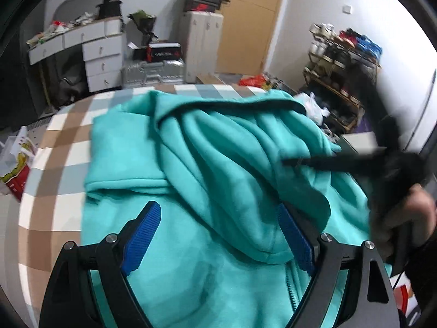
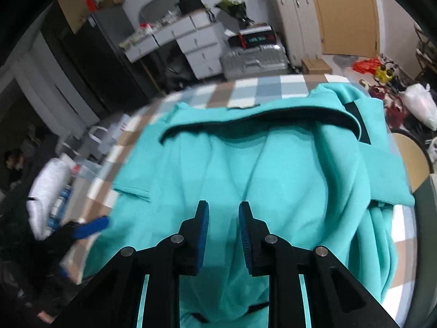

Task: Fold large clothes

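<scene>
A teal zip-up hoodie (image 1: 218, 164) lies rumpled across a bed covered by a checked sheet (image 1: 54, 147) in brown, white and pale blue; its hood and upper body are bunched toward the far edge, one sleeve (image 2: 387, 164) is thrown over the right side, and the zipper (image 1: 291, 287) runs down near the left gripper.

The left gripper (image 1: 218, 235) hovers over the lower body of the hoodie with its blue pads (image 1: 144, 235) spread wide and nothing pinched between them; the right gripper (image 2: 224, 235) points down at the middle of the garment with its pads close together, a narrow gap showing between them, and no cloth visibly caught in that gap, so it reads as nearly closed and empty. In the left view the right gripper appears as a dark blur at the right edge, held by the person's hand (image 1: 409, 218).

The step in hand looks like flattening and squaring the garment before any fold; to do that well, each gripper would best take a single layer at an outer edge, such as hem or shoulder seam, rather than a mid-panel bunch; pull outward and low along the sheet so ridges run out; lay the loose sleeve flat across the body first; keep the zipper line straight as the fold's axis.
</scene>
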A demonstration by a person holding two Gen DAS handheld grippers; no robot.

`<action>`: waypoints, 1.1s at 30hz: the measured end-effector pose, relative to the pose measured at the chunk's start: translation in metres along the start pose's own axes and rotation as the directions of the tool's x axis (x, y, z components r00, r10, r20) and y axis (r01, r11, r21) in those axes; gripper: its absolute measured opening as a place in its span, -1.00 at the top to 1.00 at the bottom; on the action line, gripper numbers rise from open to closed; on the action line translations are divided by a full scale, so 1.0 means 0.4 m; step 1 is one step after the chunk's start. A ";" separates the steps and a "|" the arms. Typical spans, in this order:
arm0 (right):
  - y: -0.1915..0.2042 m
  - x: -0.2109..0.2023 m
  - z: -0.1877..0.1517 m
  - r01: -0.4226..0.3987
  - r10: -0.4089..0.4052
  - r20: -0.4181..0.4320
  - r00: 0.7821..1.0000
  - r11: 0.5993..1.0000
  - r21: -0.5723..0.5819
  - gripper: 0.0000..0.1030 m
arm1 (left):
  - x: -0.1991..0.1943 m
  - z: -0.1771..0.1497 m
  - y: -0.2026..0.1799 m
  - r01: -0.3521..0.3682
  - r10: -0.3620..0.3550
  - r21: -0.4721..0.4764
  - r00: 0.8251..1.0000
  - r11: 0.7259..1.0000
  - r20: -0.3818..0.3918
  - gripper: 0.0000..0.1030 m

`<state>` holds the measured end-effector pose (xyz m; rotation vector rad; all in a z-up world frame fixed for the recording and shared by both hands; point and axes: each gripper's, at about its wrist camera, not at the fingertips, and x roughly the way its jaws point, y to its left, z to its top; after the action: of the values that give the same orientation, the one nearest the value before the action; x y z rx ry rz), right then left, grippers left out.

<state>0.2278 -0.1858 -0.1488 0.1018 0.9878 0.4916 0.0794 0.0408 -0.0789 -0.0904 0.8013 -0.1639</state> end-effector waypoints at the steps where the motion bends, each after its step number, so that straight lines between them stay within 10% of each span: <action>1: -0.008 0.060 0.003 0.019 -0.018 -0.064 0.998 1.000 0.011 0.60 | -0.001 -0.001 0.010 -0.005 0.005 -0.009 1.000 1.000 0.005 -0.63; 6: -0.029 0.134 -0.037 0.032 -0.022 -0.150 0.988 0.998 0.062 0.56 | 0.019 0.017 -0.006 0.000 -0.001 -0.042 1.000 0.999 -0.023 -0.63; 14: -0.092 -0.045 0.047 0.128 -0.132 0.086 0.987 0.990 0.055 0.48 | 0.021 0.050 -0.025 -0.010 0.009 -0.051 1.000 0.999 -0.019 -0.63; 19: -0.156 0.133 0.057 0.236 -0.228 -0.152 0.962 0.971 0.035 0.47 | 0.055 0.076 -0.027 -0.056 0.056 -0.021 0.998 0.998 0.010 -0.64; 21: -0.139 0.132 0.055 0.254 -0.254 -0.091 0.963 0.967 -0.012 0.49 | 0.070 0.088 -0.024 -0.027 0.028 -0.033 0.999 0.999 0.028 -0.63; 27: -0.167 -0.056 -0.065 -0.003 -0.008 0.055 0.998 0.983 0.185 0.46 | 0.055 0.143 -0.082 0.103 -0.095 -0.057 0.988 0.993 0.126 -0.65; 33: -0.175 -0.173 -0.231 -0.083 0.045 0.150 0.988 0.964 0.255 0.15 | 0.272 0.049 -0.162 -0.014 0.035 0.106 0.978 0.994 -0.204 -0.53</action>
<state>0.1453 -0.2913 -0.1677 0.4011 0.9058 0.4053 0.1604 -0.0423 -0.1330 0.0355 0.9983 -0.1935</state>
